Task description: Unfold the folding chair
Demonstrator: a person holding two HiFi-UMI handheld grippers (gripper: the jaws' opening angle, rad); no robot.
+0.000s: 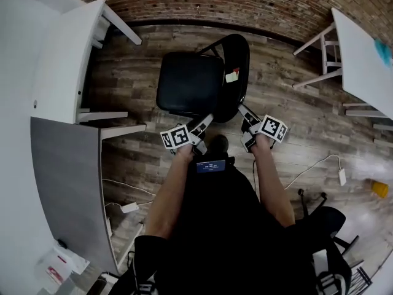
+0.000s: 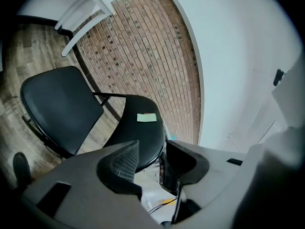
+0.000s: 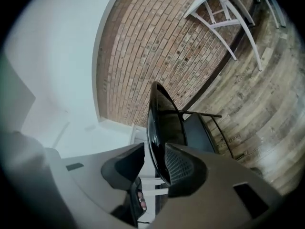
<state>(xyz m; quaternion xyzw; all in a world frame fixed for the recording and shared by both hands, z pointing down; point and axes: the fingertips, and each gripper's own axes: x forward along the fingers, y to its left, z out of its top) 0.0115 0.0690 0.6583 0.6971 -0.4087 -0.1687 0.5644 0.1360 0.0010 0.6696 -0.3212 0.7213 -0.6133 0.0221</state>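
Chair: black folding chair point(image 1: 190, 82) standing on the wood floor point(image 1: 135, 72), just ahead of the person, seat point(image 1: 187, 85) down and level, backrest point(image 1: 238, 66) on the near right side.
Left tool: left tool point(image 1: 206, 121) at the backrest's lower edge; in its own view point(image 2: 152, 159) the jaws stand apart, the backrest rim showing in the gap with neither pad pressing on it.
Right tool: right tool point(image 1: 243, 111) at the backrest's right edge; in its own view point(image 3: 155, 163) the jaws stand apart with the backrest edge-on between them, close to one pad and clear of the other.
Surroundings: brick wall point(image 1: 215, 2) behind the chair; white tables to the left point(image 1: 67, 60) and right point(image 1: 362, 60); grey worktop point(image 1: 67, 177) at the near left; cable point(image 1: 307, 168) on the floor at the right.
In the way: the person's shoe point(image 1: 218, 143) sits just behind the chair; the floor beside the chair is bare.
Writing: pale label point(image 1: 232, 75) on the backrest, print too small to read; a small screen point(image 1: 210, 165) on the person's chest, also unreadable.
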